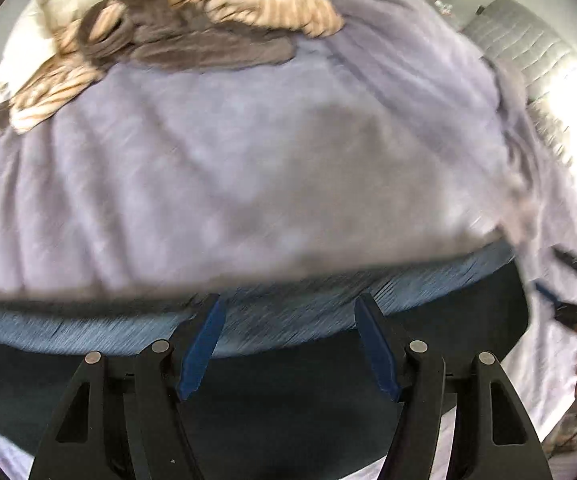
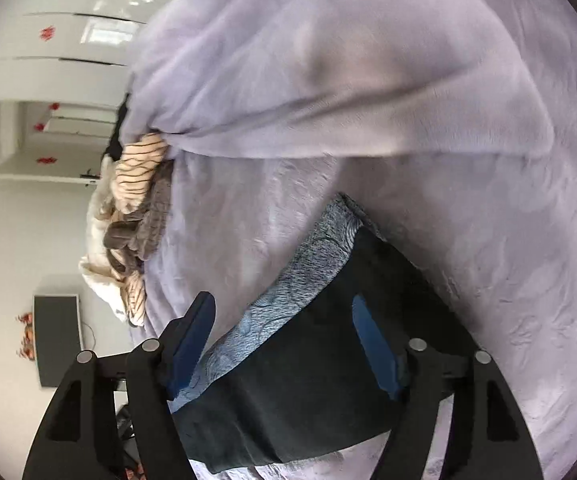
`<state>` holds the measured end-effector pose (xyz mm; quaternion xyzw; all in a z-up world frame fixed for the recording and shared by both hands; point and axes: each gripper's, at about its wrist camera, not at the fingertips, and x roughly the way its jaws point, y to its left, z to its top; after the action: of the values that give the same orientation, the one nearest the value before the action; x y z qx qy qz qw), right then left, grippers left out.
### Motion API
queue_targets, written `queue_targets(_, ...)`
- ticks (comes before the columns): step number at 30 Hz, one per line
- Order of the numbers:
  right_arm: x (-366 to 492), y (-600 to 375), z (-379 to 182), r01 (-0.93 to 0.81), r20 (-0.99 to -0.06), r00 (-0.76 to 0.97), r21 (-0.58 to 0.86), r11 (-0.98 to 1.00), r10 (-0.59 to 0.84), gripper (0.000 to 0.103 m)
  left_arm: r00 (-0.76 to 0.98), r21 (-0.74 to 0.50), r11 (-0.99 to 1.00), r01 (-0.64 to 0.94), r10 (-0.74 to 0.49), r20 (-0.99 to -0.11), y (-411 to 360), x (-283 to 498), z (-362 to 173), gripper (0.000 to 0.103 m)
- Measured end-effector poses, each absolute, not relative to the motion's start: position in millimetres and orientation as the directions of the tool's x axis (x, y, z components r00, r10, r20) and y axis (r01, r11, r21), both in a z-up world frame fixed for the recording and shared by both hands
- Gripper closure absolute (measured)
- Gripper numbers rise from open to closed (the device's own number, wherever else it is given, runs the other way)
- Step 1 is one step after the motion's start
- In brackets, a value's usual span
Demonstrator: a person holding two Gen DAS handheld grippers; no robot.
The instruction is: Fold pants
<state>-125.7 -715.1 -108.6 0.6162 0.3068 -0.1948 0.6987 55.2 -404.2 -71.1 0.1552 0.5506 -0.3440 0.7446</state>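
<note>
Currently, the dark pants (image 2: 308, 380), folded with a blue-grey lining band (image 2: 288, 280) exposed, lay on the lavender blanket (image 2: 488, 240) at the bed's near edge. Both the left gripper (image 1: 288, 344) and right gripper (image 2: 284, 344) stood wide apart above them, gripping nothing. Risk: a pad snagging the blanket could drag the fold open.

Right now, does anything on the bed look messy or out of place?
Yes. A heap of clothes, striped and brown pieces, lies crumpled at the far edge of the lavender blanket. The blanket itself is bunched into a big fold. The dark pants lie flat near the claws.
</note>
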Motion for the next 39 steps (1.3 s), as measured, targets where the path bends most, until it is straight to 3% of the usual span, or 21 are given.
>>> queue_targets(4, -168.1, -686.5, -91.1, 0.722, -0.74, 0.673, 0.658, 0.213, 0.007, 0.031, 0.161, -0.091, 0.754, 0.651, -0.254, -0.954, -365.2, 44.1, -91.5, 0.035)
queue_targets(7, -198.0, -670.0, -118.3, 0.772, -0.785, 0.618, 0.615, 0.159, 0.041, 0.044, 0.141, -0.079, 0.788, 0.611, -0.207, -0.968, -347.4, 41.8, -109.8, 0.035)
queue_targets(8, -200.7, -668.1, -135.5, 0.777, -0.785, 0.614, 0.619, 0.116, 0.08, 0.06, 0.135, -0.076, 0.797, 0.599, -0.194, -0.972, -344.3, 42.0, -114.6, 0.035)
queue_targets(9, -200.4, -669.7, -143.6, 0.772, -0.778, 0.621, 0.629, 0.092, 0.099, 0.092, 0.135, -0.074, 0.805, 0.589, -0.188, -0.973, -342.8, 43.0, -117.2, 0.035)
queue_targets(10, -195.8, -672.5, -151.1, 0.758, -0.762, 0.637, 0.647, 0.082, 0.115, 0.096, 0.145, -0.069, 0.809, 0.583, -0.188, -0.971, -342.4, 43.9, -117.7, 0.035)
queue_targets(13, -184.9, -678.5, -139.6, 0.722, -0.735, 0.674, 0.676, 0.146, 0.075, 0.096, 0.204, -0.011, 0.816, 0.578, -0.157, -0.966, -344.8, 48.5, -124.6, 0.031)
queue_targets(17, -180.8, -683.0, -161.9, 0.813, -0.83, 0.544, 0.558, 0.168, 0.124, 0.095, 0.194, 0.018, 0.825, 0.565, -0.112, -0.975, -345.9, 61.6, -141.2, 0.029)
queue_targets(18, -181.9, -683.2, -163.4, 0.816, -0.831, 0.541, 0.556, 0.158, 0.128, 0.09, 0.196, 0.024, 0.82, 0.572, -0.107, -0.975, -346.1, 62.5, -136.6, 0.029)
queue_targets(20, -187.6, -678.4, -145.2, 0.831, -0.851, 0.522, 0.524, 0.187, 0.067, 0.082, 0.204, 0.013, 0.814, 0.581, -0.13, -0.97, -342.5, 63.3, -122.2, 0.029)
queue_targets(23, -177.2, -663.1, -100.7, 0.806, -0.85, 0.527, 0.487, 0.336, -0.031, 0.082, 0.212, -0.024, 0.792, 0.61, -0.193, -0.958, -341.9, 61.3, -102.7, 0.029)
queue_targets(26, -124.0, -645.3, -76.8, 0.672, -0.797, 0.603, 0.534, 0.513, 0.04, 0.082, 0.217, -0.012, 0.773, 0.635, -0.193, -0.957, -360.5, 62.0, -106.5, 0.029)
queue_targets(31, -7.5, -614.7, -115.7, 0.537, -0.809, 0.553, 0.529, 0.658, 0.199, 0.083, 0.232, 0.025, 0.807, 0.591, -0.14, -0.962, -386.4, 81.0, -139.4, 0.029)
queue_targets(34, 24.5, -614.3, -144.3, 0.56, -0.841, 0.507, 0.489, 0.668, 0.19, 0.085, 0.268, 0.035, 0.817, 0.576, -0.148, -0.952, -395.4, 94.7, -141.2, 0.024)
queue_targets(39, 34.1, -638.7, -159.3, 0.647, -0.842, 0.527, 0.484, 0.589, 0.113, 0.086, 0.276, 0.031, 0.856, 0.516, -0.133, -0.952, -396.3, 125.9, -136.5, 0.024)
